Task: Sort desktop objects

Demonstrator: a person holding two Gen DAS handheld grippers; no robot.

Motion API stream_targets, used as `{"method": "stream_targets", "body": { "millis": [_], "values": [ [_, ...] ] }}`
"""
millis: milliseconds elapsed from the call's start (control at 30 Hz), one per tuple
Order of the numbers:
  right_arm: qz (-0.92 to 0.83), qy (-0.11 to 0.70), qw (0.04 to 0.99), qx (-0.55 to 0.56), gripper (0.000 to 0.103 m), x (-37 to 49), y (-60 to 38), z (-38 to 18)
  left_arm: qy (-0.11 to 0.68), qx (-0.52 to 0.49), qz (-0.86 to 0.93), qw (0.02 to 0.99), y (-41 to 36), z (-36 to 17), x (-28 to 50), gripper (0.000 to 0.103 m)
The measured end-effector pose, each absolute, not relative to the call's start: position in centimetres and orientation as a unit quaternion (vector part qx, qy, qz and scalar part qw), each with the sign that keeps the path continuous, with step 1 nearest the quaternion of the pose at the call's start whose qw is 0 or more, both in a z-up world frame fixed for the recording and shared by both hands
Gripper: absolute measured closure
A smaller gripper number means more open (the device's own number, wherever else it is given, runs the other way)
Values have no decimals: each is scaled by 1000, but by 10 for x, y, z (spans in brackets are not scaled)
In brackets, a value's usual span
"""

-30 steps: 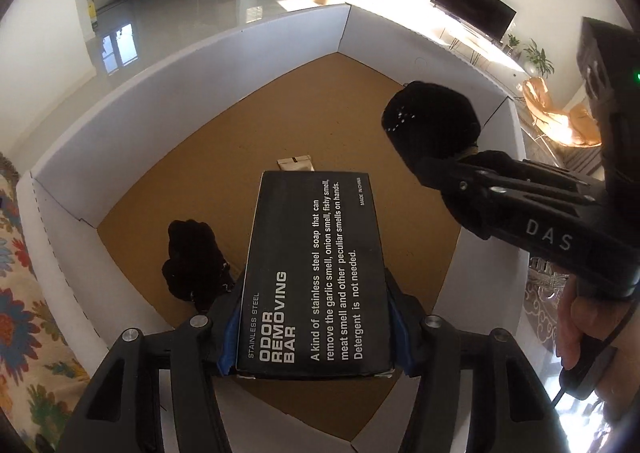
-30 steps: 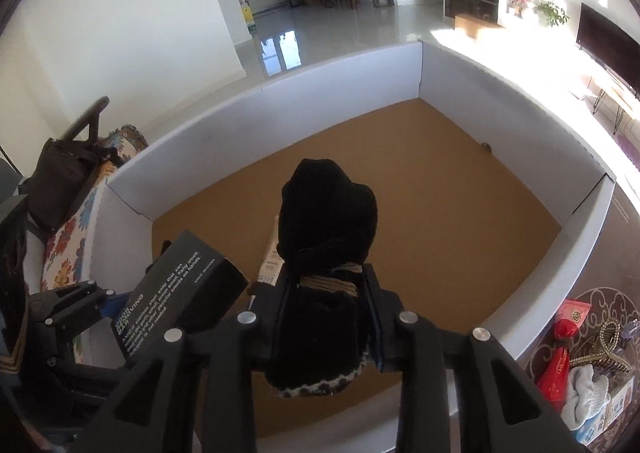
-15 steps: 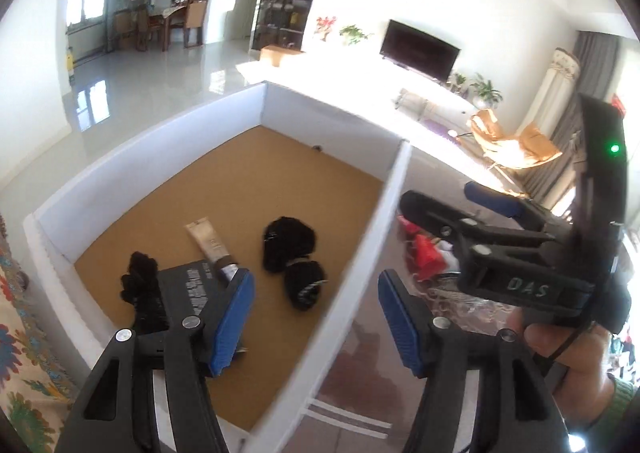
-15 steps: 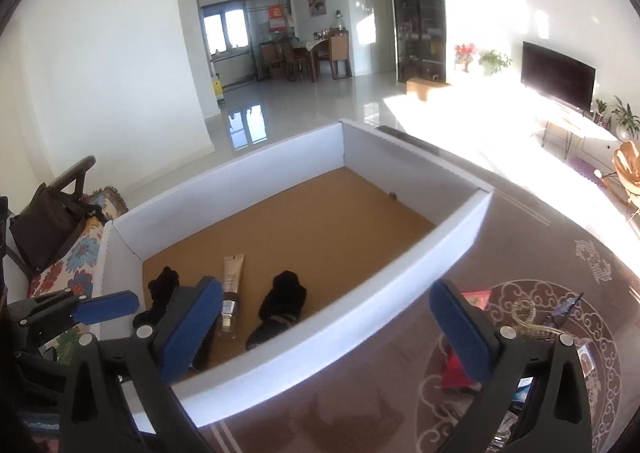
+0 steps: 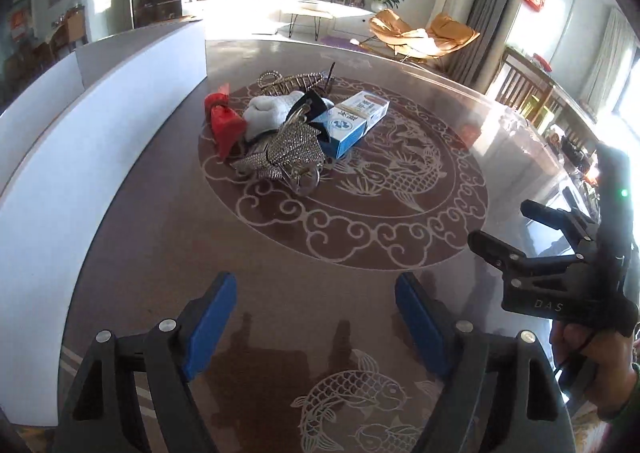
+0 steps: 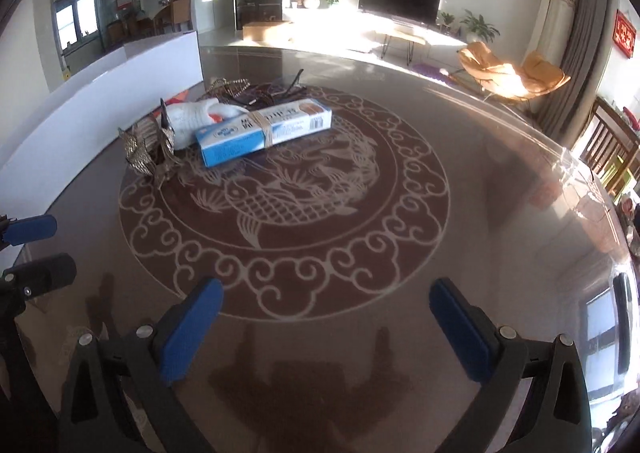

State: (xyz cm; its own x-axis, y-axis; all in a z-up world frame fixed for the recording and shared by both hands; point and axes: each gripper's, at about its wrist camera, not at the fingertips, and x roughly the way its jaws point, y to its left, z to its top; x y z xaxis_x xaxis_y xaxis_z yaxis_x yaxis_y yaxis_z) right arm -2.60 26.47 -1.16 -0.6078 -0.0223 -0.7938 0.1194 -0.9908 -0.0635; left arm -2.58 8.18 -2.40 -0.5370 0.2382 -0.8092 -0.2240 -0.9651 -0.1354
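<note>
A pile of objects lies on the brown patterned table: a blue-and-white box, a white sock, a red pouch, a sparkly silver piece and a gold hair clip. My left gripper is open and empty, well short of the pile. My right gripper is open and empty, also short of the pile; it shows in the left wrist view at the right.
The white wall of the sorting box runs along the left side of the table. The table's glossy top stretches to the right and near the grippers. Chairs stand beyond the far right edge.
One second ago the left gripper held a black box and the right a black sock over the sorting box. Both were let go inside it, and both grippers have swung right to face the pile.
</note>
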Motion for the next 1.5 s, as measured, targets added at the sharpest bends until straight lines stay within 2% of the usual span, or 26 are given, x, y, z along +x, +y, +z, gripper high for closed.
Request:
{"method": "stream_targets", "body": {
  "millis": [167, 433, 567, 767, 1500],
  "values": [
    [-884, 17, 30, 465, 0, -11, 282, -36, -7, -464, 879, 106, 78, -50, -32, 22],
    [-889, 20, 22, 457, 0, -12, 271, -33, 0, -445, 892, 79, 68, -54, -29, 22],
    [-889, 20, 22, 457, 0, -12, 271, -33, 40, -448, 890, 70, 80, -59, -30, 14],
    [-889, 20, 22, 457, 0, -12, 271, -33, 41, -457, 885, 78, 82, -62, -34, 0],
    [-889, 20, 22, 457, 0, -12, 271, -33, 42, -457, 885, 79, 82, -63, -35, 0]
  ]
}}
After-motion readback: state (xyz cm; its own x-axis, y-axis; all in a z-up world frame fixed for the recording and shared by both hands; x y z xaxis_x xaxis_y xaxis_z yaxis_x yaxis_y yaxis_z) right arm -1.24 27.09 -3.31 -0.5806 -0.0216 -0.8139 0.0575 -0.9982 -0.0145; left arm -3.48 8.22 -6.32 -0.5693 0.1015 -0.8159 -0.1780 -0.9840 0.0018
